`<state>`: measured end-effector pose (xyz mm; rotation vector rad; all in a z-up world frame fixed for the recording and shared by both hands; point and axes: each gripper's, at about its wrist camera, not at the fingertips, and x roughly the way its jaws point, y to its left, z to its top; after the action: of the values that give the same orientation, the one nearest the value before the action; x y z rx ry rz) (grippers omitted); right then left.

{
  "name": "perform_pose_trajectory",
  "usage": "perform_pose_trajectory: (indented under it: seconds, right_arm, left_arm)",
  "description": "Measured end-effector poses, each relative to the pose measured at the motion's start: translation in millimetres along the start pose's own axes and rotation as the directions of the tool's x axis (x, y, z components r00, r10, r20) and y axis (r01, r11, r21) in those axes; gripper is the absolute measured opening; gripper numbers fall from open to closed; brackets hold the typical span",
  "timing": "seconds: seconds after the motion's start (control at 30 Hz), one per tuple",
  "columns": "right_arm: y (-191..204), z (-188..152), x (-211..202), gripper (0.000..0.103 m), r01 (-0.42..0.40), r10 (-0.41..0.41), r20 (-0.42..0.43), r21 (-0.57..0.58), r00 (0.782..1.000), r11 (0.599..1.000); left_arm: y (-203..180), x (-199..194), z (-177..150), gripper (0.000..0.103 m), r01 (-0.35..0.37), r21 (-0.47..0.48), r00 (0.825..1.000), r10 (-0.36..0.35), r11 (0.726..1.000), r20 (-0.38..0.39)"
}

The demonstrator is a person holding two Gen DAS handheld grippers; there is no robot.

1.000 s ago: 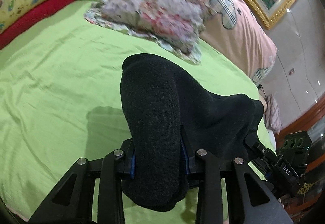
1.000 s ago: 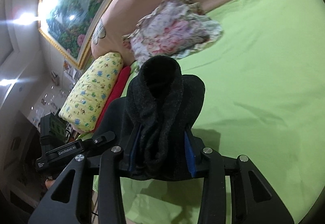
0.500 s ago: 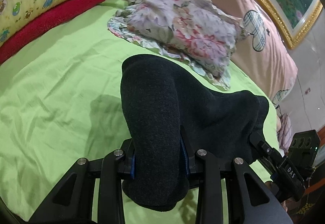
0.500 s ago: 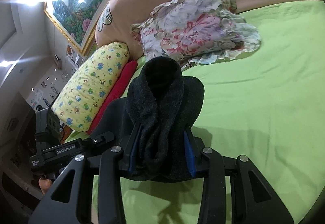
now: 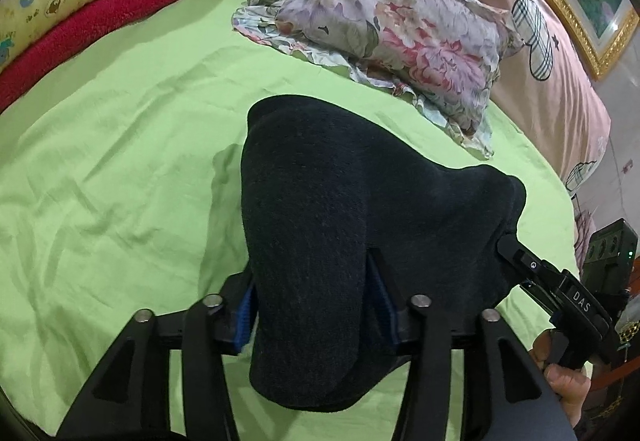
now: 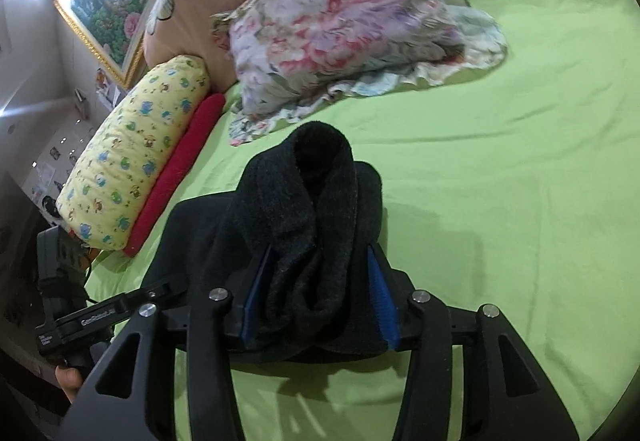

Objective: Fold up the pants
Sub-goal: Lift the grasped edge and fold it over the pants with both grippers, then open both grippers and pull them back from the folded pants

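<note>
Dark charcoal knitted pants (image 5: pixel 320 241) hung bunched between the two grippers, held up above a wrinkled lime-green bedsheet (image 5: pixel 120 161). In the left wrist view, the left gripper (image 5: pixel 316 305), a black two-finger tool with blue pads, was clamped on a thick fold of the fabric; the cloth bulged forward over and past its fingers and drooped below them, hiding the tips. From there the pants stretched across to the right, where the right gripper (image 5: pixel 560 293) appeared at the edge of that view, gripping the far end of the same garment, with a hand (image 5: pixel 560 373) behind it. In the right wrist view, the right gripper (image 6: pixel 316 297) was likewise clenched on a rolled, doubled-over wad of the dark fabric, which rose between its blue pads (image 6: pixel 382 297) and curled over at the top; the rest of the pants (image 6: pixel 304 225) trailed leftward toward the left gripper (image 6: pixel 108 317). Beyond the garment lay a crumpled floral-print cloth with a frilled edge (image 5: pixel 380 25), well apart from the pants. Along the bed's edge sat a yellow cartoon-print bolster pillow (image 6: pixel 136 153) with a red fleece roll (image 6: pixel 176 185) just beside it, and a pink headboard cushion (image 5: pixel 560 81) stood behind.
</note>
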<state>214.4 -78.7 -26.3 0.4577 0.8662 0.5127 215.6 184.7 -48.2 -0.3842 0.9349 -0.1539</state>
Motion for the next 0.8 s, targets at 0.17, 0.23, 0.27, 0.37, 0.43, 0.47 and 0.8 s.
perform_pose_trajectory:
  seconds: [0.17, 0.23, 0.27, 0.37, 0.43, 0.47, 0.8]
  right_arm:
    - [-10.4, 0.2, 1.1, 0.05, 0.021, -0.021, 0.0, 0.0, 1.0, 1.0]
    - [-13.6, 1.1, 1.3, 0.051, 0.037, -0.037, 0.007, -0.001, 0.999, 0.999]
    - [-14.8, 1.4, 1.9, 0.051, 0.036, -0.036, 0.005, 0.001, 0.999, 0.999]
    - [-17.7, 1.7, 5.1, 0.051, 0.037, -0.037, 0.0, 0.0, 0.999, 0.999]
    - [-19.1, 1.9, 6.3, 0.055, 0.049, -0.049, 0.003, -0.008, 0.999, 0.999]
    - [-21.1, 2.0, 7.3, 0.056, 0.047, -0.047, 0.003, -0.005, 0.999, 0.999]
    - [-30.0, -1.8, 11.4, 0.064, 0.027, -0.027, 0.008, 0.009, 1.0, 1.0]
  left_arm:
    - [-4.1, 5.2, -1.0, 0.059, -0.016, 0.009, 1.0, 0.016, 1.0, 0.002]
    - [-4.1, 6.2, -0.9, 0.062, -0.017, 0.007, 1.0, 0.017, 1.0, 0.001]
    - [-3.9, 7.3, -0.6, 0.064, -0.02, 0.006, 1.0, 0.02, 1.0, 0.0]
    - [-2.9, 11.2, -0.5, 0.069, -0.029, 0.002, 1.0, 0.029, 1.0, -0.003]
    - [-1.0, 12.9, 0.1, 0.074, -0.036, -0.002, 0.999, 0.036, 0.999, 0.0]
    - [0.2, 14.1, 0.0, 0.076, -0.037, -0.003, 0.999, 0.037, 0.999, 0.0]
    - [12.8, 21.3, -3.4, 0.089, -0.032, -0.013, 1.0, 0.032, 0.999, 0.001]
